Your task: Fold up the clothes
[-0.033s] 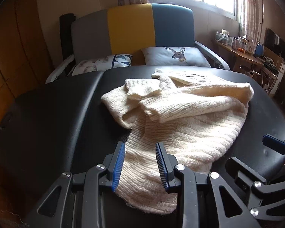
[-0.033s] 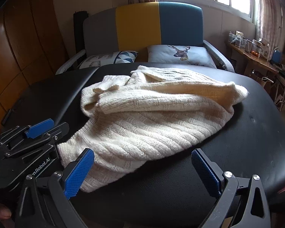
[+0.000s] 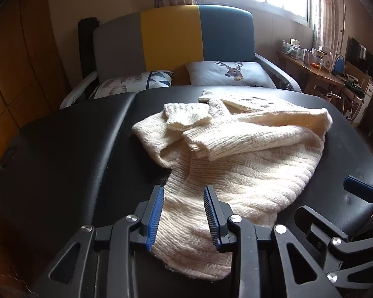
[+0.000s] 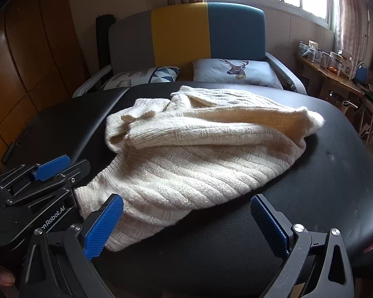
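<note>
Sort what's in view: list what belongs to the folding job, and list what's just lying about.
Job:
sweater, crumpled on the black table
left gripper, open over the sweater's near end
right gripper, open wide at the near edge

Lying about:
sofa
deer cushion
patterned cushion
desk clutter

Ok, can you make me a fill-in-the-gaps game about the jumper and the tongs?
1. The cream jumper lies on a ____ table.
2. The pillow shows a ____.
3. The right tongs are wide ____.
4. The left tongs straddle the jumper's near ____.

Missing: black; deer; open; edge
</note>
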The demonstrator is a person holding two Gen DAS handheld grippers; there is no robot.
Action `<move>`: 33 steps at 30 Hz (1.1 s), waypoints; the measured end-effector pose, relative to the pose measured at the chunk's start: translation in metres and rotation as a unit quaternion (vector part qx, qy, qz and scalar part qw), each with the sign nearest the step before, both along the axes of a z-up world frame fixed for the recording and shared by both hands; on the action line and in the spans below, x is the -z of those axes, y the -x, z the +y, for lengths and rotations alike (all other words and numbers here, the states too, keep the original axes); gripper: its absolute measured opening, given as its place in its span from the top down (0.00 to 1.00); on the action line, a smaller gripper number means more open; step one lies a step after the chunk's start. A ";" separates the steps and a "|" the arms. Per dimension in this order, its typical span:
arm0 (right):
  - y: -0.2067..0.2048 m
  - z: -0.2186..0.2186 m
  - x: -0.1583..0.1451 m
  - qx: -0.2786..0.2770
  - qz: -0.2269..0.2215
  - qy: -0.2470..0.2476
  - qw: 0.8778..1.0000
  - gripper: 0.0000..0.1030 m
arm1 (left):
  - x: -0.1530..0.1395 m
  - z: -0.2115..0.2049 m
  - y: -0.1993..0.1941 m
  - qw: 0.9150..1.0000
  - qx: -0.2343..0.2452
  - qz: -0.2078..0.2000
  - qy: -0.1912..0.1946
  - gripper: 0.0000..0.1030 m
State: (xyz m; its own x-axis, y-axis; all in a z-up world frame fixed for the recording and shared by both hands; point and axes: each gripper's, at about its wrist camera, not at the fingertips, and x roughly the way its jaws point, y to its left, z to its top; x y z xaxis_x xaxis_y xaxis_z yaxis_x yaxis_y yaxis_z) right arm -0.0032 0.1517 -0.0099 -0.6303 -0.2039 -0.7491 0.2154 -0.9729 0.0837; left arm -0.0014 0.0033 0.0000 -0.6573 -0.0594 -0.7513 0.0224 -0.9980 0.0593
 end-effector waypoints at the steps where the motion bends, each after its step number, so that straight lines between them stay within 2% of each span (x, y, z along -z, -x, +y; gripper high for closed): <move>1: 0.000 0.000 0.000 0.000 0.000 0.000 1.000 0.00 | 0.000 0.002 0.001 1.000 0.001 0.002 0.002 0.68; 6: 0.002 0.004 -0.002 0.003 0.010 -0.005 1.000 0.00 | 0.000 0.004 -0.001 1.000 0.001 0.016 0.001 0.68; 10: -0.001 0.000 0.000 0.007 0.021 -0.021 1.000 0.00 | 0.001 0.001 -0.002 1.000 -0.001 0.012 -0.001 0.68; 33: 0.008 0.005 0.007 0.016 0.000 -0.022 1.000 0.00 | 0.011 0.000 0.006 1.000 -0.006 -0.006 -0.001 0.68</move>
